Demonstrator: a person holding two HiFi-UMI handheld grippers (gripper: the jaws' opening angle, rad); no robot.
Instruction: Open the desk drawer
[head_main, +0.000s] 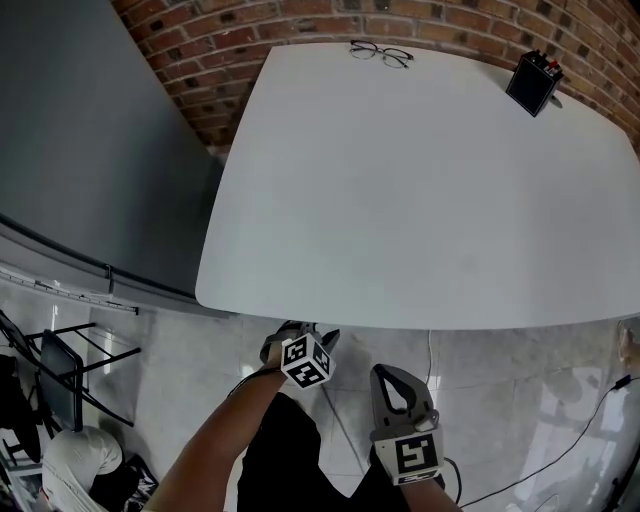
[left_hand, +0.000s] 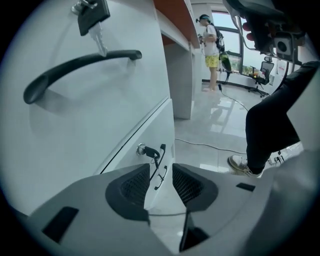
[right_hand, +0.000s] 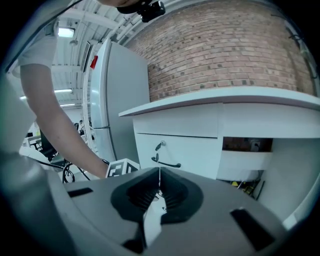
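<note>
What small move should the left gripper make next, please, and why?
Probably raise the left gripper toward the dark curved bar handle on the white drawer front: its fingers stand apart and empty, and the handle lies above them, not between them.

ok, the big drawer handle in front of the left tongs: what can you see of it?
The drawer handle is a dark, smooth arched bar, plastic or coated metal by the look, fixed at both ends to the white drawer front. In the left gripper view it runs tilted, above and left of the open left tongs, which do not reach it. A key hangs just above; whether its tip touches the bar is unclear. Nothing grips it.
</note>
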